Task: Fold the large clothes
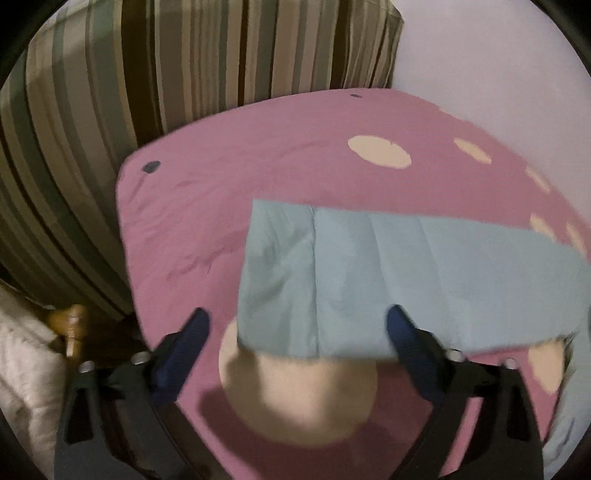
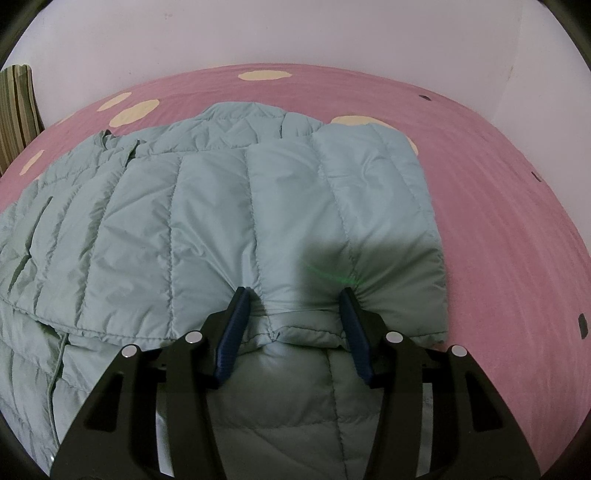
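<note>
A pale blue quilted puffer jacket (image 2: 221, 206) lies spread on a pink bedsheet (image 2: 498, 206) with cream dots. In the right wrist view a folded-over panel lies on top of it. My right gripper (image 2: 295, 295) is open, its blue fingers pressed into the puckered edge of that panel, one on each side of a fold. In the left wrist view the jacket's end (image 1: 369, 277) lies flat and blurred. My left gripper (image 1: 297, 314) is wide open just above the jacket's near edge, holding nothing.
A striped brown and green cushion (image 1: 147, 92) stands at the bed's far left end. A white wall (image 2: 295, 33) runs behind the bed. A pale blanket (image 1: 26, 350) and a wooden post (image 1: 72, 325) sit off the bed's left edge.
</note>
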Demonstrator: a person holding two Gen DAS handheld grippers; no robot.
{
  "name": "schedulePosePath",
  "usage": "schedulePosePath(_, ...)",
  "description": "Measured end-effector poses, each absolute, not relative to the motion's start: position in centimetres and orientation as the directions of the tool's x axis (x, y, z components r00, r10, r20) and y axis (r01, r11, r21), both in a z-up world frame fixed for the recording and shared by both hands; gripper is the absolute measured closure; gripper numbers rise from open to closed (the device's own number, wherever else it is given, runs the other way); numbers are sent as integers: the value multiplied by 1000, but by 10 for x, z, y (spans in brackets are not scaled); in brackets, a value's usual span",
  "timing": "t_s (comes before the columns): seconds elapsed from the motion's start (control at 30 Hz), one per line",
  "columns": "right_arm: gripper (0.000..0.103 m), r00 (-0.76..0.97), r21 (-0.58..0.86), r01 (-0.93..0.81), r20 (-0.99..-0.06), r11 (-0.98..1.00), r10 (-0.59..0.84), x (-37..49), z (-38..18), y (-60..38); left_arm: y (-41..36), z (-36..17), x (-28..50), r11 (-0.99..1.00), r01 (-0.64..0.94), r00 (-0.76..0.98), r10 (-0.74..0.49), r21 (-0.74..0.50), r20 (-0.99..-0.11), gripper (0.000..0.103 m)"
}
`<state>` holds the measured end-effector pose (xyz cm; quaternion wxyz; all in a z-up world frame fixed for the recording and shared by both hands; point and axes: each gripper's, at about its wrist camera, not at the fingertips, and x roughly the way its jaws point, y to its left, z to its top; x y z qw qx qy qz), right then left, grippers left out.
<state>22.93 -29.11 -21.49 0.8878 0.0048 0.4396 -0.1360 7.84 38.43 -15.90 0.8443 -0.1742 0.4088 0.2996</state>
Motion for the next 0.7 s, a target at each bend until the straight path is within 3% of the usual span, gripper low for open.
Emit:
schedulePosePath(0.2,52,578,-118,246,-779,962,-244,230,-214,-292,423,-183,86,764,-602,534,168,-233,-828,30)
schedulePosePath(0.37,52,578,-123,247,-777,961,-248,230,-215,-291,430,-184,89,778,-553,592,116,-297,-798,31)
schedulePosePath(0.53,52,578,-131,249,-775,960,-256,230,-215,-290,436,-185,92,769,-538,609,72,-345,-790,68)
schedulePosePath(0.57,51,579,-131,250,-774,959,-257,230,-215,-290,436,-185,93,769,-534,610,63,-351,-790,80)
schedulePosePath(0.7,51,579,-130,250,-774,959,-256,230,-215,-290,430,-170,93,763,-547,616,86,-346,-783,92)
